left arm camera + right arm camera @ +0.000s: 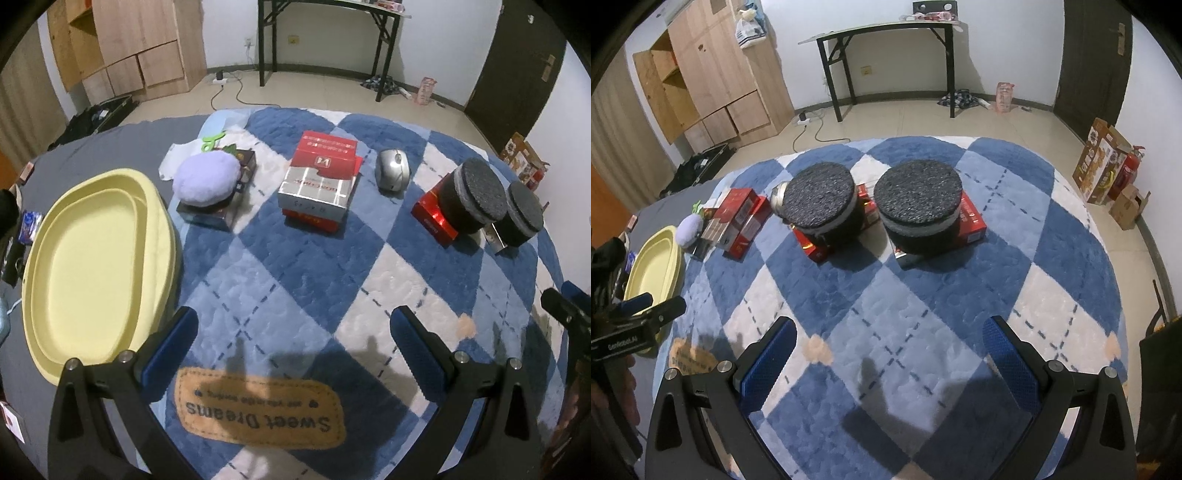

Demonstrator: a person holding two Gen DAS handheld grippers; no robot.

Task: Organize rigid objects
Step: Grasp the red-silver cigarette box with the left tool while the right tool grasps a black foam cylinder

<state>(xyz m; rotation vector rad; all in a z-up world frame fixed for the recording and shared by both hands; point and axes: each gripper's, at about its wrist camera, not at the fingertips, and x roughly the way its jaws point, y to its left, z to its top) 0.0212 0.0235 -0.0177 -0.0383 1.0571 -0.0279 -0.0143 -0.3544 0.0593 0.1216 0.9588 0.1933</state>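
Observation:
On a blue and white checked blanket lie a yellow oval tray (92, 258), a lilac plush (207, 179) on a dark box (218, 214), a stack of red and silver boxes (319, 181), a silver mouse (392, 170) and two black foam cylinders (476, 195) (524, 210) on red boxes (432, 218). My left gripper (293, 332) is open and empty, beside the tray. My right gripper (890, 343) is open and empty, short of the two cylinders (822, 201) (918, 195). The tray (655, 266) and box stack (738, 218) show at left in the right wrist view.
Beyond the blanket are tiled floor, a wooden cabinet (129, 48), a black folding table (886, 55), a dark door (1093, 55), cardboard boxes (1102, 166) and a fire extinguisher (1126, 173). The left gripper (639, 325) shows at the left edge of the right wrist view.

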